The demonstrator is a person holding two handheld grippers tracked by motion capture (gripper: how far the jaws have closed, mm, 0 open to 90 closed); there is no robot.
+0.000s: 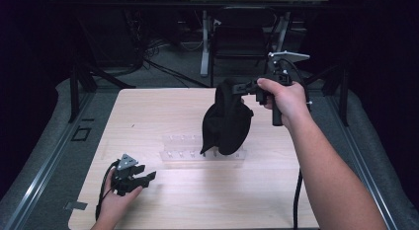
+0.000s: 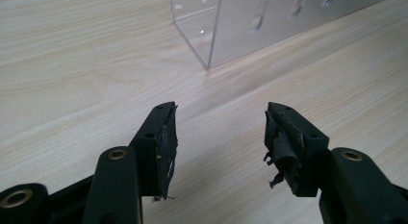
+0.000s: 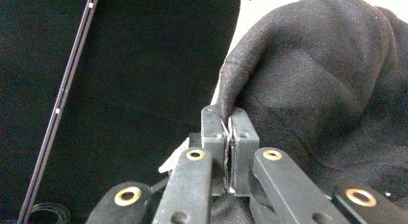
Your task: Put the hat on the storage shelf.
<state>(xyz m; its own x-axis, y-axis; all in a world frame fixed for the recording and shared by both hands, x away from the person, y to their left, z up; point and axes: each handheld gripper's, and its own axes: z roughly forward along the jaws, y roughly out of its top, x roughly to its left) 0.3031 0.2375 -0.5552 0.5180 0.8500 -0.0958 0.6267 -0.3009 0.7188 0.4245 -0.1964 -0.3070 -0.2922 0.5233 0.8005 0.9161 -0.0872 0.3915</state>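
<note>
Black cloth (image 1: 228,121), pale wooden table (image 1: 148,111)

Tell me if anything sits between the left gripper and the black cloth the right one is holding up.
Yes. The clear rack stands on the table between the left gripper and the cloth, which hangs over the rack's right part from the shut right gripper. The left jaws are open and hold nothing.

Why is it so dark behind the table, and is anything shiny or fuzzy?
High view: the lit table is bright, the room beyond nearly black. Left gripper view: the clear plastic rack shows glare spots. Right gripper view: the black cloth is sharp, its weave visible, against a dark backdrop.
</note>
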